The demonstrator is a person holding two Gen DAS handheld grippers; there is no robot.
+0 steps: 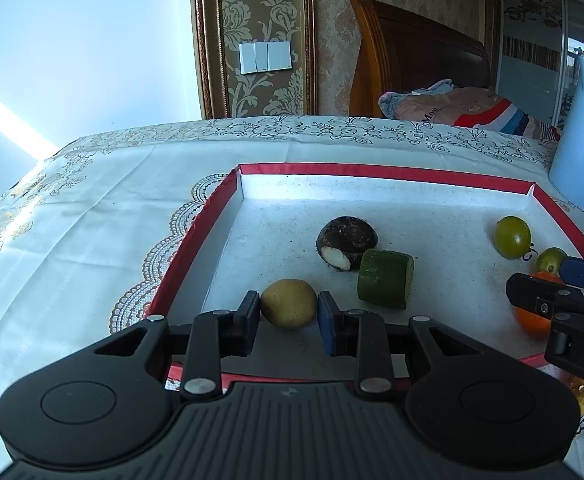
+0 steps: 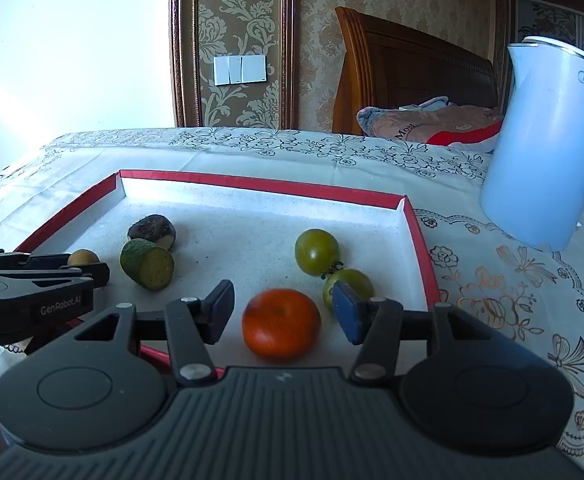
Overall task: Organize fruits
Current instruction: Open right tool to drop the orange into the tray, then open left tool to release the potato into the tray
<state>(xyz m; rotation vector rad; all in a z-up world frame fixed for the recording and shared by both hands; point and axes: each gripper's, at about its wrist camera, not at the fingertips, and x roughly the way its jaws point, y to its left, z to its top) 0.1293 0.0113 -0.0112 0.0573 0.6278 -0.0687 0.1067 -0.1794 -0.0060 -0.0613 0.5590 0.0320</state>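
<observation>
Stock as I read it from the two wrist views.

- Tray [image 2: 268, 186], red-rimmed, white floor, on the cloth-covered counter [image 2: 491, 300]; fills the lower centre of both frames.
- Left tool [image 1: 289, 312]: pads touching either side of a small yellow-brown fruit [image 1: 288, 302]. I take it as clamped on that fruit, low on the tray floor near the front rim.
- Right tool [image 2: 282, 312]: pads standing apart, clear gaps on both sides of the orange [image 2: 281, 323], which sits on the tray floor unheld.
- Two green tomatoes [image 2: 316, 251], joined by a stem, just right of the orange; the nearer one lies behind the right pad.
- Cucumber piece [image 2: 148, 264] and dark water chestnut [image 2: 152, 231], centre-left, touching.
- Blue kettle [image 2: 547, 140], right edge, off the tray.

Risks, my judgement: the round yellow-brown fruit could squirt from a narrow pinch if lifted quickly. The right pad, closing or shifting, could nudge the nearer tomato and drag its partner. The two tools sit close; crossing paths could knock the cucumber piece.
</observation>
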